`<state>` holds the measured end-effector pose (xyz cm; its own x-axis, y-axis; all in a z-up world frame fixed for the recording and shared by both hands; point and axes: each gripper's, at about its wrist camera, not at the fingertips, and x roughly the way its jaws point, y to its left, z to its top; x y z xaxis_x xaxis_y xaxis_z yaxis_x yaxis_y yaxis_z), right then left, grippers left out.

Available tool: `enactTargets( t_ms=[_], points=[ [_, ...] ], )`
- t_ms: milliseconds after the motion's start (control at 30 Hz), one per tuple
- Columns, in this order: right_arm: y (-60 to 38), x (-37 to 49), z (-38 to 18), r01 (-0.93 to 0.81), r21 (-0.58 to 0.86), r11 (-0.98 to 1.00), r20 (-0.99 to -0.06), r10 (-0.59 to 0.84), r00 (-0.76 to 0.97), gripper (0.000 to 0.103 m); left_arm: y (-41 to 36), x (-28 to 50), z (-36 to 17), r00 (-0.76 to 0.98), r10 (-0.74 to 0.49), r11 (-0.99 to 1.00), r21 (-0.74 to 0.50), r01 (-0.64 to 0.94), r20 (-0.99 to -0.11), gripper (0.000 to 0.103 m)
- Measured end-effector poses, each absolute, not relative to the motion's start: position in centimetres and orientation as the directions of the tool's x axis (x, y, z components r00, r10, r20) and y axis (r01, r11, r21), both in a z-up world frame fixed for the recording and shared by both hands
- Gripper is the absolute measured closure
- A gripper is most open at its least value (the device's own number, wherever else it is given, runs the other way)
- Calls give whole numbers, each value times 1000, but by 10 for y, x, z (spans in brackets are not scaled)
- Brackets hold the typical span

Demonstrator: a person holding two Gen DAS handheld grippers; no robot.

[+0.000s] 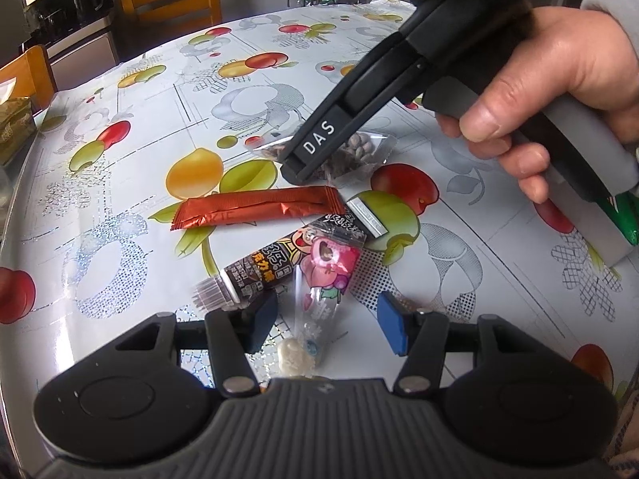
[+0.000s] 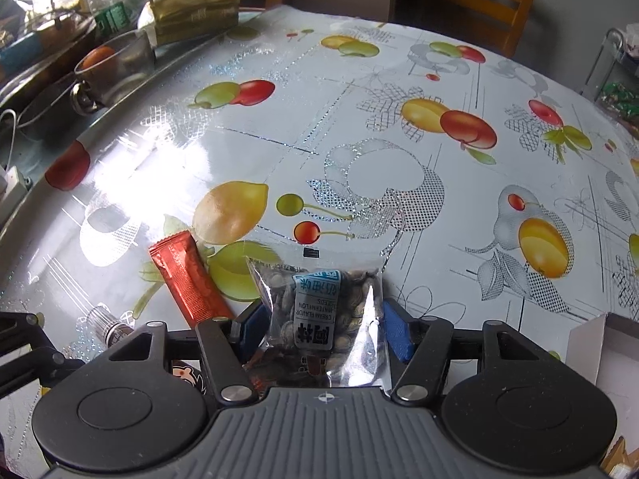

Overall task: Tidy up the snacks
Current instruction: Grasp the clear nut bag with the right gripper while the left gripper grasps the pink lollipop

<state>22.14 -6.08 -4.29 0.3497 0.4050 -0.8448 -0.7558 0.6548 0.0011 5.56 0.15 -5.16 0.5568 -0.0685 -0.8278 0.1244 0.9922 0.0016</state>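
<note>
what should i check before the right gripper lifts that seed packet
1. Seed packet sits between the right gripper jaws: ok.
2. Jaws shut on it: cannot tell; the blue pads look near its edges.
3. Red wrapper bar outside the jaws: ok, it lies beside them.
4. Left gripper open, holding nothing: ok.
5. Cartoon candy pack apart from the seed packet: ok.
6. Drop-off spot chosen: cannot tell.
</note>
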Motion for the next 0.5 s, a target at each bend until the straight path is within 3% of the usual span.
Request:
enactTargets(
  t_ms=[200,367,500],
  points=[
    [-69,222,-41,-742,24,669,-840,416,349,47,-2,54,-51,563,-55,993,12,114,-825,51],
    [-78,220,-37,-728,40,684,-835,423,352,48,-5,53,-49,564,-62,992,9,123,-823,72],
    [-86,218,-31,-719,48,694,-827,431,360,48,-6,54,-49,564,-59,993,8,114,-824,79]
  ],
)
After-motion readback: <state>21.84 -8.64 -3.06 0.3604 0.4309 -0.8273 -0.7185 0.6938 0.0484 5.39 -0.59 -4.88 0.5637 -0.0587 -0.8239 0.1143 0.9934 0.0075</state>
